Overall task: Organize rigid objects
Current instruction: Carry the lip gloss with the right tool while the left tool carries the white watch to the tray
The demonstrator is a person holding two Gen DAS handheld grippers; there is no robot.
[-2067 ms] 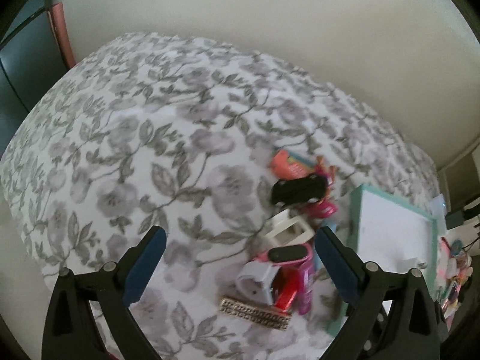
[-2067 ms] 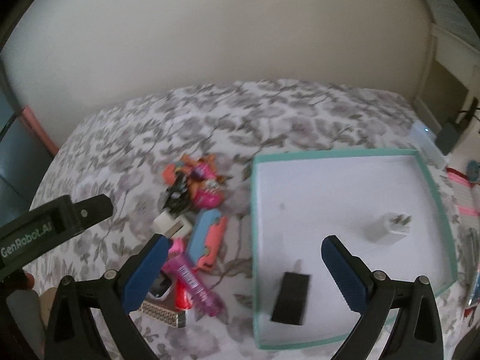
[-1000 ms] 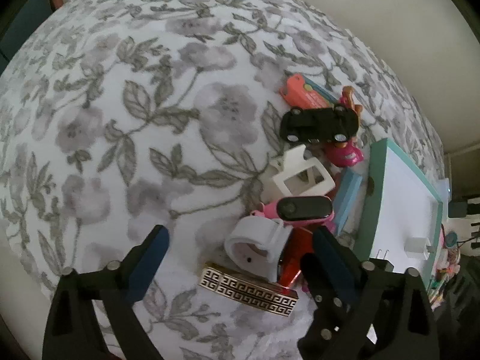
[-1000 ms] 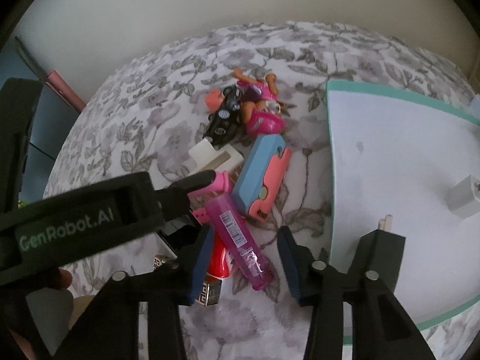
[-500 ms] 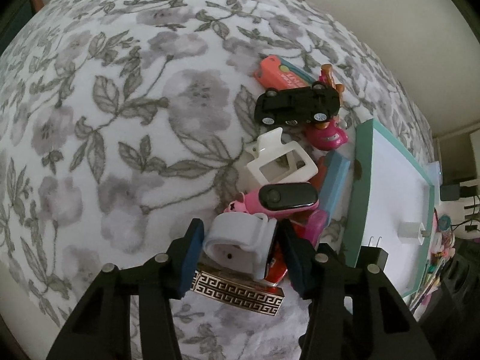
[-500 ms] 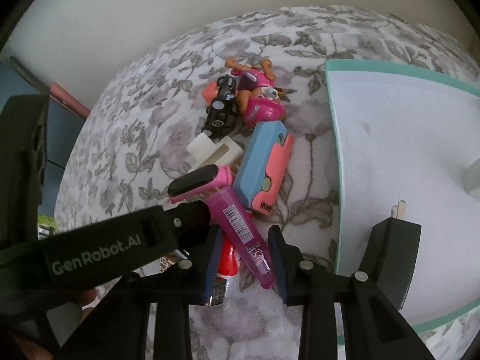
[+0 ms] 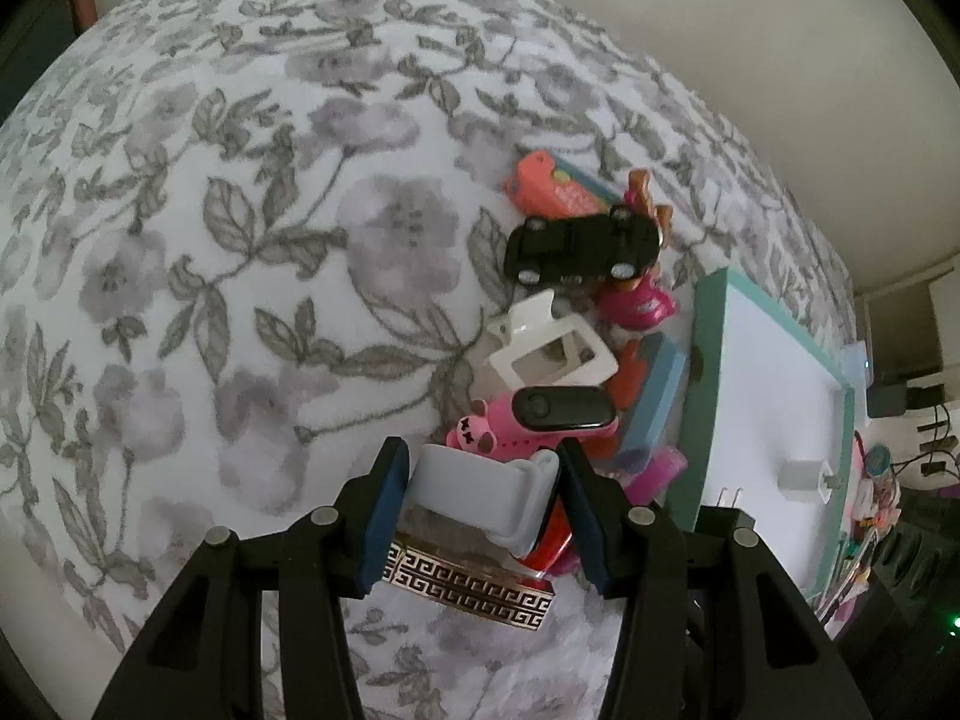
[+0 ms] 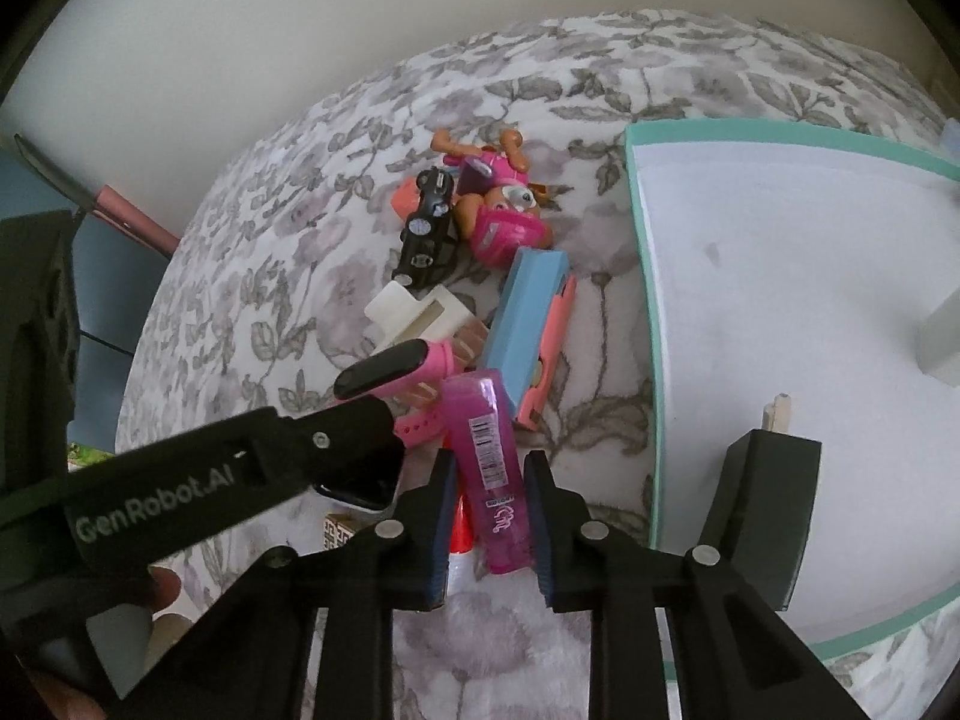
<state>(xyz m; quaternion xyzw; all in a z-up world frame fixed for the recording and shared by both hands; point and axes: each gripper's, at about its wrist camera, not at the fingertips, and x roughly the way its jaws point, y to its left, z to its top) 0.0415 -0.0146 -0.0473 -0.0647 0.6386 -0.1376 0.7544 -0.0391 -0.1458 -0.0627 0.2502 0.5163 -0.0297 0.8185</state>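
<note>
So both grippers are down in the same little pile on the floral cover [image 7: 252, 252], and what matters is how each one sits against its own piece and where the tray is from there.

Left side first. The left gripper [image 7: 477, 501] has just closed in, and its blue pads now press the two sides of the white watch band [image 7: 480, 495], a curled strap lying crossways between the jaws. So it's roughly half closed, clamped on the band. The band sits on top of a gold patterned bar [image 7: 468, 585] at the near edge of the pile, with the pink watch [image 7: 540, 420] just beyond it and a white clip [image 7: 549, 351] and black toy car [image 7: 579, 249] farther out.

Next over, the right gripper [image 8: 487, 531] has also just been closing, and it's pinched nearly all the way down on the pink tube [image 8: 489, 468]. The tube's long axis runs straight away from the gripper, near end between the pads, far end pointing at the blue case [image 8: 528, 312]. A red thing lies just left of it, mostly hidden.

Farthest right is the teal tray [image 8: 651, 372], right beside the pile. It already holds a black plug [image 8: 762, 516] and a white one at the far right edge. The right hand is the nearer one to it; I'd guess a lift and a short move right drops the tube in. The left hand has to cross over the pile to get there.
</note>
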